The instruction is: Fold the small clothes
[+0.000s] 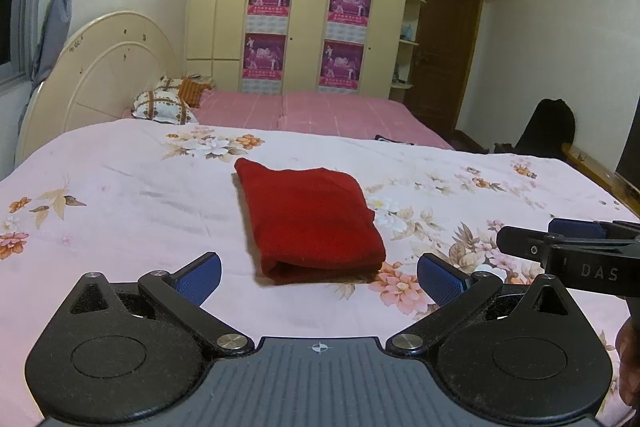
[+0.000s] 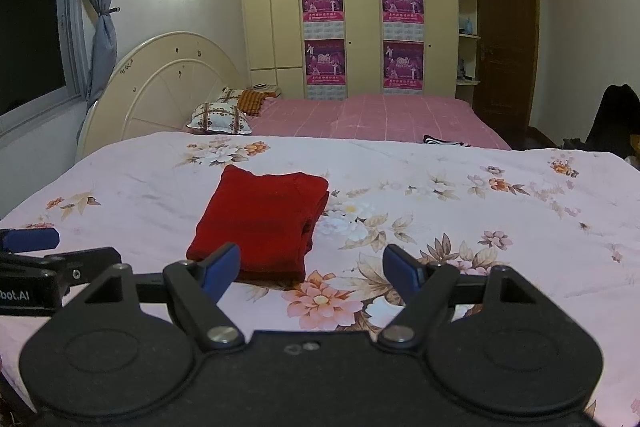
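A red garment [image 1: 308, 219], folded into a compact rectangle, lies flat on the floral pink bedsheet [image 1: 120, 203]. It also shows in the right wrist view [image 2: 260, 219]. My left gripper [image 1: 318, 275] is open and empty, just short of the garment's near edge. My right gripper [image 2: 312, 273] is open and empty, near the garment's front right corner; its left finger overlaps the near edge in view. The right gripper also appears at the right edge of the left wrist view [image 1: 568, 247]. The left gripper shows at the left edge of the right wrist view [image 2: 40, 255].
Behind the floral sheet is a pink bed [image 1: 320, 115] with patterned pillows [image 1: 164, 105] and a cream headboard [image 1: 100, 75]. A cream wardrobe with posters [image 1: 304, 27] and a brown door [image 1: 448, 55] stand at the back. A dark bag [image 1: 548, 125] sits at right.
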### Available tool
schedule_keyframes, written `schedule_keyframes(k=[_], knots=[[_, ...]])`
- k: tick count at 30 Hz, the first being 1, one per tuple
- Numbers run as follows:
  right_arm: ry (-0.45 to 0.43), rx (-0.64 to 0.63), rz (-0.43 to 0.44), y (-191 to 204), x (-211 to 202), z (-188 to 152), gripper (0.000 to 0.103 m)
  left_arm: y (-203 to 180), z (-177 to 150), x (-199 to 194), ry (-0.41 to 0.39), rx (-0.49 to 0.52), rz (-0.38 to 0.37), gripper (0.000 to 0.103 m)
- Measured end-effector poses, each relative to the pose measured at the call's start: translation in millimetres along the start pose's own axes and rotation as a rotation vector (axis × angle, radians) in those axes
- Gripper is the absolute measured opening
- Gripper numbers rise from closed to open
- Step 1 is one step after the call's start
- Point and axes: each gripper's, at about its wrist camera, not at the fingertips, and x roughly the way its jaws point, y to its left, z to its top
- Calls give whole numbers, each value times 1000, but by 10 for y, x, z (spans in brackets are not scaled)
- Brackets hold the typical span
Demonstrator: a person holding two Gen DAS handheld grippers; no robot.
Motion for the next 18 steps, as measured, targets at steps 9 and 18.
schedule_keyframes(k=[9,18], knots=[[3,-4,4,-8,-2,5,78,10,-3,-15,1,5,-6,103],[3,-10,5,-14,-3,2,78,8,3,-34,-2,8,-11,103]])
